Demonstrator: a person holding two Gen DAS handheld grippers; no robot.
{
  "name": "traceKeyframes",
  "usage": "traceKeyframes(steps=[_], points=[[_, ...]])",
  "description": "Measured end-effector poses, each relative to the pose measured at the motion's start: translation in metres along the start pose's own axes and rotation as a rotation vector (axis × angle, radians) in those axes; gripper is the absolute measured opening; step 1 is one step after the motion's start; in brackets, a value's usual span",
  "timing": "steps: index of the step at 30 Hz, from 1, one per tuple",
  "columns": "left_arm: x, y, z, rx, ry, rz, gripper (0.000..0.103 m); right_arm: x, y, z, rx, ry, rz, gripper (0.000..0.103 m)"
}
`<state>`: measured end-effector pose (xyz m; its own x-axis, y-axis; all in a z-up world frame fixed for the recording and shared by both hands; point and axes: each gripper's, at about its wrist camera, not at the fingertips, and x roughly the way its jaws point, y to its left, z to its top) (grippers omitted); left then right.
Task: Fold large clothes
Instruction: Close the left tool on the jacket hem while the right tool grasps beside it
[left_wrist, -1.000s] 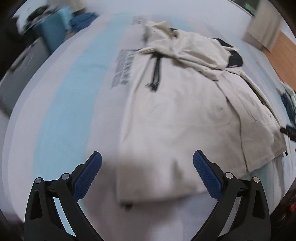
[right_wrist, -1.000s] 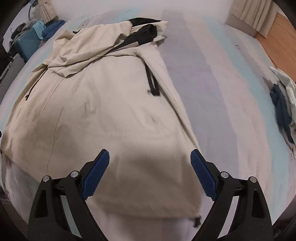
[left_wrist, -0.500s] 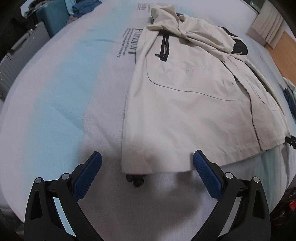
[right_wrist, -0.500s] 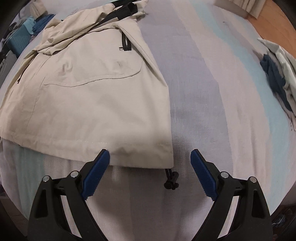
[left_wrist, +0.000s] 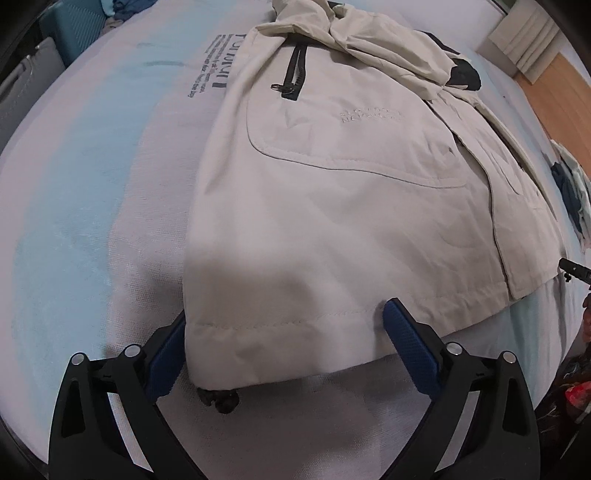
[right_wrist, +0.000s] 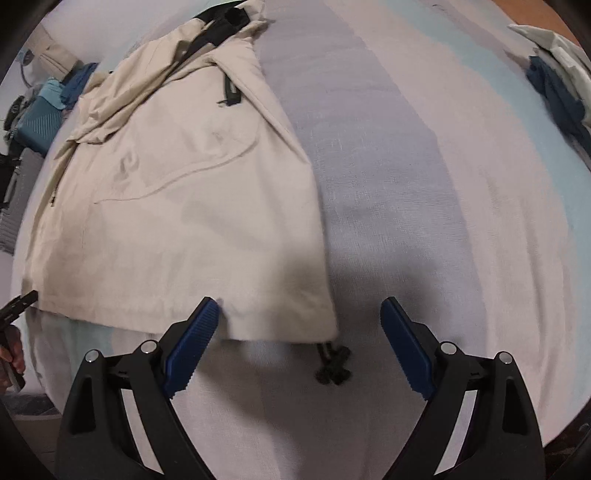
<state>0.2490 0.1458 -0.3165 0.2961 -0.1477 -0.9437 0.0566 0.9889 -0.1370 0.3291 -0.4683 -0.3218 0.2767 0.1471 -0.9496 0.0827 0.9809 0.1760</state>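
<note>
Beige jacket (left_wrist: 332, 206) lies flat, front up, on the striped bedsheet (left_wrist: 92, 184), hem toward both cameras, sleeves and hood bunched at the far end. Left gripper (left_wrist: 284, 347): jaws wide apart, straddling the jacket's hem corner; the left pad is partly hidden behind the fabric edge, the right pad sits against the hem, nothing clamped. Black drawcord toggle (left_wrist: 221, 398) hangs out below that corner, between the fingers. Right gripper (right_wrist: 299, 332): jaws also wide apart, at the jacket's (right_wrist: 177, 206) opposite hem corner; left pad touching or just beside the hem edge, right pad over bare sheet (right_wrist: 443, 221), well clear of fabric. A 2nd black toggle (right_wrist: 332, 365) lies on the sheet between the right gripper's fingers, just below the corner. Chest zipper (left_wrist: 291, 77) with black trim near the collar, embossed logo beside it, text unreadable. Printed black lettering (left_wrist: 210, 74) on the sheet left of the jacket. Teal suitcase (right_wrist: 38, 125) off the bed's far corner; dark blue clothing (right_wrist: 557, 96) piled at the right edge of the bed.
</note>
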Motion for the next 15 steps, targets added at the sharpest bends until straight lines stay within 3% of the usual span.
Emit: traceKeyframes(steps=[3, 7, 13, 14, 15], points=[[0.000, 0.003, 0.001, -0.014, 0.007, 0.001, 0.082, 0.004, 0.008, 0.005, -0.036, 0.010, 0.012, 0.084], [-0.004, 0.008, 0.000, -0.021, 0.011, 0.013, 0.067, 0.010, 0.007, 0.005, 0.001, 0.031, 0.041, 0.070], [-0.013, 0.008, 0.000, -0.004, 0.006, 0.016, 0.036, 0.006, 0.012, 0.004, 0.002, 0.034, 0.021, 0.043], [-0.015, 0.008, 0.000, -0.001, 0.002, 0.020, 0.022, 0.004, 0.011, 0.004, 0.011, 0.034, 0.018, 0.038], [-0.017, 0.007, 0.001, -0.004, -0.001, 0.014, 0.017, 0.001, 0.011, 0.004, 0.018, 0.032, 0.017, 0.032]])
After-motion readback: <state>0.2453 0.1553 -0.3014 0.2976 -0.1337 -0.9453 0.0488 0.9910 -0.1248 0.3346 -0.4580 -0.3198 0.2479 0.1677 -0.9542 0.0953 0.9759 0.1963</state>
